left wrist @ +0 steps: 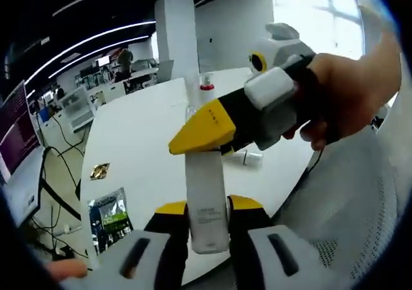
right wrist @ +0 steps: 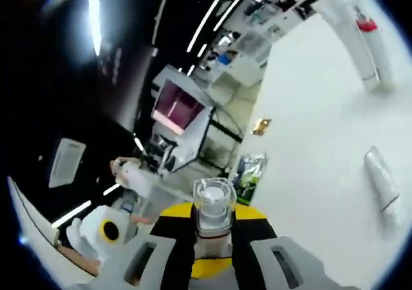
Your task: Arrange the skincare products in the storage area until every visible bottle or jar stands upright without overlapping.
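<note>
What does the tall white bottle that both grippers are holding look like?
The tall white bottle is slim and plain, maybe plastic, with small dark print low on its front. It stands upright above the white table. The left gripper clamps its lower body between yellow-tipped jaws. The right gripper closes on its top, where the right gripper view shows a clear cap.

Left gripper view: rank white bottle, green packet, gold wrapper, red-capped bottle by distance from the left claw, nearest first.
1. White bottle, held between the left claw's jaws.
2. Green packet, just left, at the table edge.
3. Gold wrapper, left, beyond the packet.
4. Red-capped bottle, far back near mid-table.
</note>
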